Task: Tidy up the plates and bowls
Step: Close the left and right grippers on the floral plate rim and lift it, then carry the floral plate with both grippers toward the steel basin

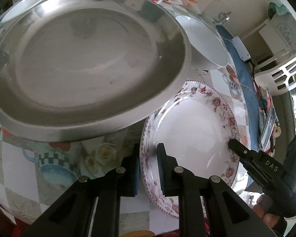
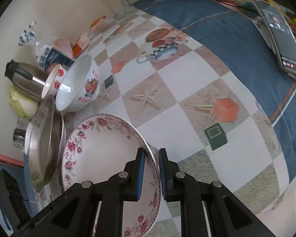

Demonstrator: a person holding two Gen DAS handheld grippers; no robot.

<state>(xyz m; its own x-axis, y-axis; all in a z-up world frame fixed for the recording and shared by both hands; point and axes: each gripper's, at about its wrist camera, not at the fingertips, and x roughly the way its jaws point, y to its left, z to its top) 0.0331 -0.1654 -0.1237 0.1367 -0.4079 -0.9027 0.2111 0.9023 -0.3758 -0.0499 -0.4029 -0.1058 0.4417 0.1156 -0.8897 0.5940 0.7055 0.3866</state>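
Both grippers clamp the floral plate (image 1: 193, 130) rim.
Uneven lifting risks slippage; the steel plate (image 1: 84, 59) sits just beyond the left gripper (image 1: 148, 169) jaws; right gripper (image 2: 151, 173) opposite.

My left gripper (image 1: 149, 167), black-framed with blue pads, points steeply down, its jaws pinched onto the rim of the floral-bordered white ceramic plate (image 1: 193, 130) at the plate's 9 o'clock edge. My right gripper (image 2: 151, 172), built the same, also tilts steeply down and clamps the plate's 3 o'clock rim. In the left view it enters from 4 o'clock.
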